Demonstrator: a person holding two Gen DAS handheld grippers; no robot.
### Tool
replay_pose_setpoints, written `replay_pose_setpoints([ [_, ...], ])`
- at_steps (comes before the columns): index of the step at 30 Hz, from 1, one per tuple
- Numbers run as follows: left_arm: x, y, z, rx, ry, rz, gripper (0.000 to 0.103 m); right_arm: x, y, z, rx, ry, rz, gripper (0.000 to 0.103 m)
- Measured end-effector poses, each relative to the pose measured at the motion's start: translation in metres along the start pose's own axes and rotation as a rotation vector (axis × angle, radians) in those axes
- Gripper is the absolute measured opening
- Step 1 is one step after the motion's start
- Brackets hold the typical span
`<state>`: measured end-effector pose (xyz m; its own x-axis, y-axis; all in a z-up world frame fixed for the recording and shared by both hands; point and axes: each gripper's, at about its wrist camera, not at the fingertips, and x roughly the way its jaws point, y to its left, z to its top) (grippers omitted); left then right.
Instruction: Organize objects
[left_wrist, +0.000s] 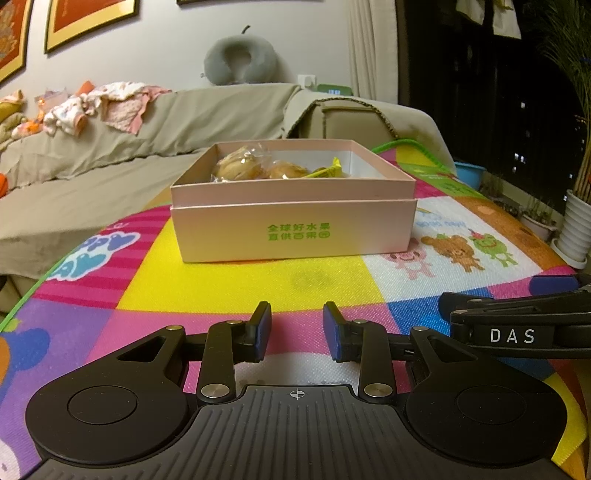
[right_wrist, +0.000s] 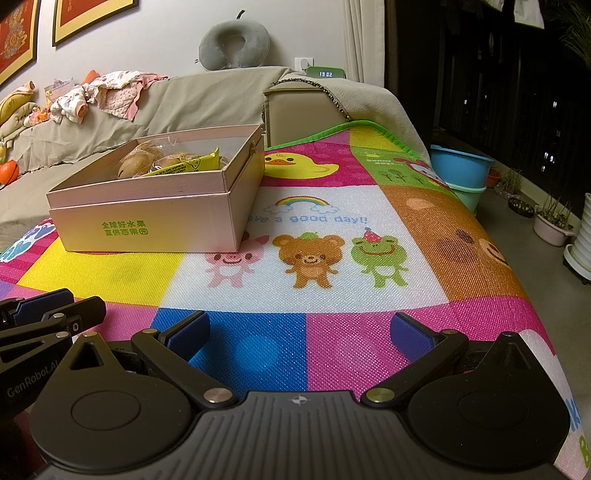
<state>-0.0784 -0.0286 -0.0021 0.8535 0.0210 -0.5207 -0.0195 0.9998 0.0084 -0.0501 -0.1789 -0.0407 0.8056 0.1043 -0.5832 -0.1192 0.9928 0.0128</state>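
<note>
Nearest the lens in each wrist view is the ribbed black housing of a claw, flanked by two round matte discs and jointed black links that carry flat blue rubber pads. The left claw (left_wrist: 297, 334) has its jaws set at a narrow gap with nothing between them, only the mat showing through; it tilts gently downward toward the box. The right claw (right_wrist: 301, 332) stands wide, its pads far apart and empty, also angled down over the mat. The two sit just beside each other, each one's fingers edging into the other's view.

Beneath them spreads the play mat (right_wrist: 332, 258), a large woven-textured sheet in bright colour blocks, printed with a bear, a frog, a pig, a duck and a rainbow, and trimmed in green at its far edge. Behind it runs a sofa (left_wrist: 110, 155) draped in a soft beige cover, with crumpled baby clothes (left_wrist: 103, 105) on its back and a grey U-shaped neck pillow (left_wrist: 240, 61) above.

The pink cardboard box (left_wrist: 295, 229) rests on the mat ahead of both claws, well apart from them. It is rectangular and smooth-sided, open at the top, and printed with green characters. Inside lie clear-wrapped buns (left_wrist: 240, 166) and a yellow packet (right_wrist: 184, 166).
</note>
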Motion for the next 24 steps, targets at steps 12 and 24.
replay_pose_setpoints([
  [12, 0.0, -0.0004, 0.0, -0.005, 0.002, -0.004, 0.034, -0.0004, 0.0003, 0.0, 0.0, 0.0, 0.0, 0.103],
  [24, 0.0019, 0.0003, 0.0034, -0.033, 0.015, -0.001, 0.034, -0.0004, 0.0004, 0.0, 0.0, 0.0, 0.0, 0.103],
])
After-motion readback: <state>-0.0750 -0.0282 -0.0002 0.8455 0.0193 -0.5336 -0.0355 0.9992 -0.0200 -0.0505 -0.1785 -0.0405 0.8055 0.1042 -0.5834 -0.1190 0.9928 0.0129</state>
